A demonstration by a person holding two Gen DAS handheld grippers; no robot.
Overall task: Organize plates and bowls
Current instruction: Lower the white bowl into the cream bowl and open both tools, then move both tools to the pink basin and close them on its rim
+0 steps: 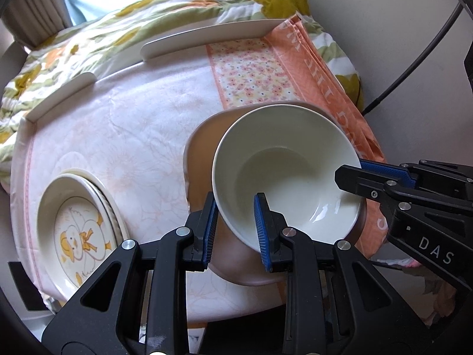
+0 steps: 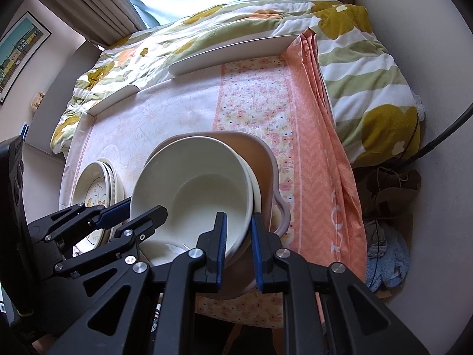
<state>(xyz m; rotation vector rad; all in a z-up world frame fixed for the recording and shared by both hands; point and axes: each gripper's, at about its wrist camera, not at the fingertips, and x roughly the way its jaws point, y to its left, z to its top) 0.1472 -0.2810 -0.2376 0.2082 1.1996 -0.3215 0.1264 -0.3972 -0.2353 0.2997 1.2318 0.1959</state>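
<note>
A white bowl (image 1: 283, 174) sits in a stack inside a pinkish-brown tub (image 1: 201, 148) on the small table. My left gripper (image 1: 235, 230) straddles the bowl's near rim, jaws apart with a clear gap to the outer pad. My right gripper (image 2: 239, 247) straddles the rims of the bowl stack (image 2: 195, 189) at its near right edge; the right gripper also shows in the left wrist view (image 1: 351, 168). I cannot tell whether its pads press the rims. A stack of plates with a duck picture (image 1: 78, 230) lies at the left; it also shows in the right wrist view (image 2: 94, 189).
The table has a pink floral cloth (image 1: 142, 136) and a raised white back rim (image 1: 207, 34). An orange cloth (image 2: 325, 153) hangs over the right edge. A flowered quilt (image 2: 354, 47) lies behind. A black cable (image 1: 414, 59) runs at the right by the wall.
</note>
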